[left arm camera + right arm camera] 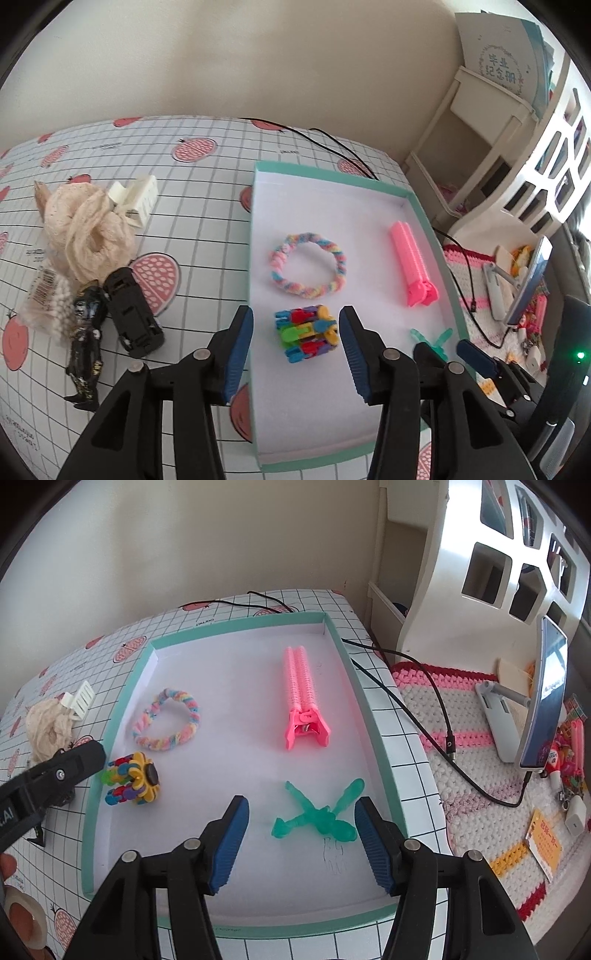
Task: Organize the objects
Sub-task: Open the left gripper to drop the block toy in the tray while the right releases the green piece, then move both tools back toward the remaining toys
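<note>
Two open grippers, tray w/ 4 toys

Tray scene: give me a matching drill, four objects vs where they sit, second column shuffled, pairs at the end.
Things:
1. pink clip
2. green figure
3. black car
4. braided ring

Places:
A. on the tablecloth, left of the tray
B. in the tray, between the right gripper's open fingers
C. in the tray, beyond the colourful block toy
D. in the tray, near its right wall

Pairs: 1-D, 2-B, 3-A, 4-C
</note>
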Action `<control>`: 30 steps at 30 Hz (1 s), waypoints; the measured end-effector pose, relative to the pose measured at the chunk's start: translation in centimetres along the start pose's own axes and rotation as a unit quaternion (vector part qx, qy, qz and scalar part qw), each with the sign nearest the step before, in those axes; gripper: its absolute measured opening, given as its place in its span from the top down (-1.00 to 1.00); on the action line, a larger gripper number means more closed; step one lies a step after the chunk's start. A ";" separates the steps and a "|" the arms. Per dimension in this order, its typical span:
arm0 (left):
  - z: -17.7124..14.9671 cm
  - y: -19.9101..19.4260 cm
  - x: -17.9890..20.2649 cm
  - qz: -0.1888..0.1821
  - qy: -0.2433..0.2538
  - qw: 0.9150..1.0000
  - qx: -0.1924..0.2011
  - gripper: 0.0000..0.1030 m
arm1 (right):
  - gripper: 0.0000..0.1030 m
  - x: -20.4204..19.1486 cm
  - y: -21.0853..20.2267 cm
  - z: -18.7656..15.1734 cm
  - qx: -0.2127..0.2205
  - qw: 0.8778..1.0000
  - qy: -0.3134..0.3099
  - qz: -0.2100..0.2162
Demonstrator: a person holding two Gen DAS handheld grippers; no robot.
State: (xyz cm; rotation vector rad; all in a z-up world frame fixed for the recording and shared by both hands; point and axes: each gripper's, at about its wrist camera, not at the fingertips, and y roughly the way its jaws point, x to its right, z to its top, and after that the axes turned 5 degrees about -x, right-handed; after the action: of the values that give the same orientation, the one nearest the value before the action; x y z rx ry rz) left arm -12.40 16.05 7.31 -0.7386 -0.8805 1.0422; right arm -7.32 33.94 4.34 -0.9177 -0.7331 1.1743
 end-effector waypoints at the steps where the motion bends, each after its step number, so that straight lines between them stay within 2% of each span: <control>1: 0.0 -0.1 -0.1 0.004 -0.002 1.000 0.002 0.03 | -0.23 0.0 0.0 0.0 0.000 1.000 0.001 0.000; 3: 0.0 -0.1 -0.5 0.014 -0.007 1.000 0.006 -0.08 | -0.23 0.1 0.0 0.0 0.002 1.000 0.003 0.000; 4: 0.0 0.0 -0.6 0.017 -0.010 1.000 0.007 -0.21 | -0.24 0.1 0.0 0.0 0.002 1.000 0.005 0.001; 6: 0.0 0.0 -0.9 0.024 -0.015 1.000 0.008 -0.23 | -0.40 0.2 0.1 0.0 0.003 1.000 0.007 0.002; 8: -0.1 0.2 -1.2 0.031 -0.019 0.999 0.007 -0.31 | -0.42 0.2 0.3 0.0 0.001 1.000 0.007 0.002; 9: -0.2 0.2 -1.4 0.036 -0.021 0.999 0.008 -0.39 | -0.45 0.1 0.3 0.0 0.001 1.000 0.007 0.002; 10: -0.3 0.3 -1.6 0.041 -0.024 0.999 0.008 -0.57 | -0.49 0.1 0.3 0.0 0.001 1.000 0.007 0.002; 11: -0.3 0.4 -1.7 0.044 -0.026 0.999 0.009 -0.64 | -0.59 0.1 0.4 0.0 0.002 1.000 0.008 0.003; 16: -0.4 0.5 -2.5 0.053 -0.041 0.998 0.009 -0.75 | -0.70 0.1 0.6 0.0 -0.001 1.000 0.010 0.004; 18: -0.4 0.6 -2.6 0.057 -0.041 0.997 0.007 -0.75 | -0.89 0.1 0.6 -0.1 0.000 1.000 0.010 0.005; 21: -0.4 0.7 -2.6 0.059 -0.041 0.997 0.006 -0.76 | -0.97 0.1 0.6 -0.1 0.002 1.000 0.012 0.008; 23: -0.5 0.8 -2.7 0.058 -0.042 0.997 0.004 -0.96 | -1.00 0.1 0.6 -0.1 0.003 1.000 0.011 0.009; 30: -0.4 0.7 -2.9 0.056 -0.044 0.997 0.007 -0.99 | -1.00 0.1 0.6 -0.2 0.006 1.000 0.014 0.010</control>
State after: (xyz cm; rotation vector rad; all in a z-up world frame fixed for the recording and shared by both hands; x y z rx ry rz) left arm -13.04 13.56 5.80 -0.7413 -0.9136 1.1876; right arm -7.39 34.08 3.72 -0.9322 -0.6957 1.1794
